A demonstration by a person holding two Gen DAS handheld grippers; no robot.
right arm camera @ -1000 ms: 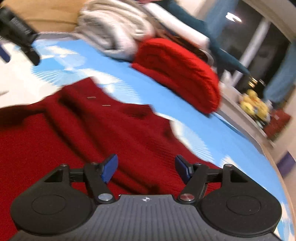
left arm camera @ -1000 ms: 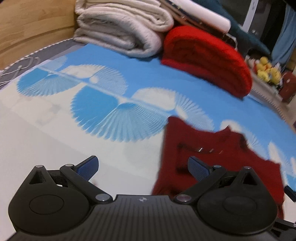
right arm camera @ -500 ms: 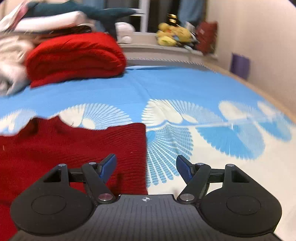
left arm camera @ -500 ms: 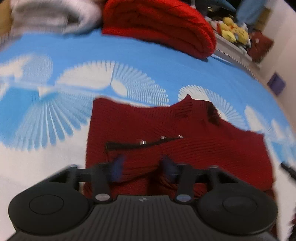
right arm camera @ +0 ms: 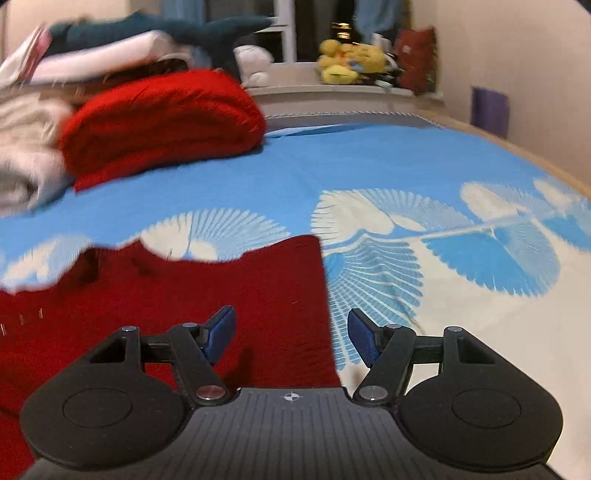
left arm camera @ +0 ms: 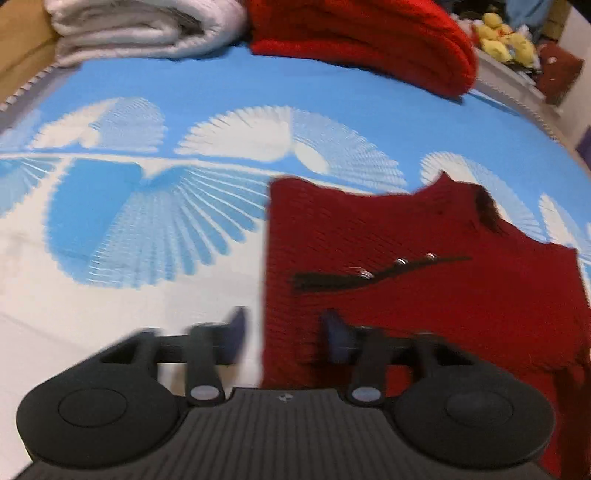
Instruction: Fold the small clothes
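A small dark red knit garment [left arm camera: 424,258] lies flat on the blue and white patterned sheet [left arm camera: 147,221]. It has a black strip with three shiny snaps across its front. My left gripper [left arm camera: 284,336] is open and straddles the garment's left edge, low over it. In the right wrist view the same garment [right arm camera: 221,288] fills the lower left. My right gripper [right arm camera: 291,336] is open and straddles the garment's right edge. Neither gripper holds anything.
A folded bright red blanket [left arm camera: 369,37] and a folded white blanket [left arm camera: 140,29] lie at the far end of the bed. The red blanket also shows in the right wrist view [right arm camera: 162,122]. Yellow plush toys [right arm camera: 347,62] sit on a ledge beyond.
Both grippers swung outward over the garment to its side edges. The left jaws narrowed half a second ago and have opened wider again. The right gripper stayed open.
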